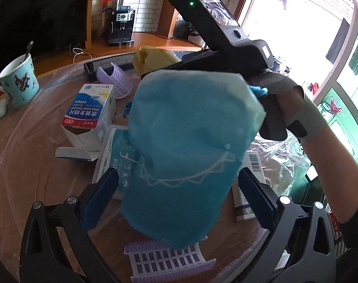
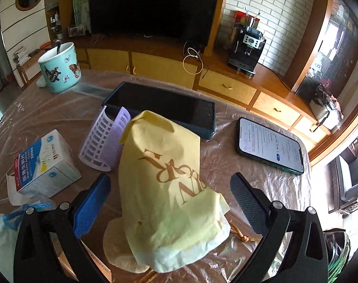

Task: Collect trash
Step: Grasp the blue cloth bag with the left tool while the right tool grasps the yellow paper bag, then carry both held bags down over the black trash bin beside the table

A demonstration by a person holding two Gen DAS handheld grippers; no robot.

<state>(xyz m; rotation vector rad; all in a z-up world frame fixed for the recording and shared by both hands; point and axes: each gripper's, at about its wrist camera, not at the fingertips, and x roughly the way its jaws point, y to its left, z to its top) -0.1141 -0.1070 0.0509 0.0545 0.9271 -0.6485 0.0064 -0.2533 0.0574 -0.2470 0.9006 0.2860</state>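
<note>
A blue cloth drawstring bag (image 1: 188, 146) fills the left wrist view, raised above the table. My left gripper (image 1: 178, 171) is open, one blue pad on each side of the bag; what holds the bag up I cannot tell. Its blue cord (image 1: 258, 90) ends beside a hand (image 1: 294, 108) on the right gripper's black housing (image 1: 237, 54). A yellow cloth bag (image 2: 164, 188) with gold letters lies on the table, and my right gripper (image 2: 170, 175) is open around it. An opened medicine box (image 1: 91, 108) (image 2: 46, 162) lies to the left.
On the film-covered round table (image 2: 237, 254): a teal mug (image 2: 58, 68) with a spoon at the far left, a dark tray (image 2: 164, 108), a lit phone (image 2: 271, 145), purple mesh pieces (image 2: 103, 139) (image 1: 169, 261), a flat teal packet (image 1: 112, 158), a barcoded box (image 1: 253, 165), crumpled clear plastic (image 1: 280, 155).
</note>
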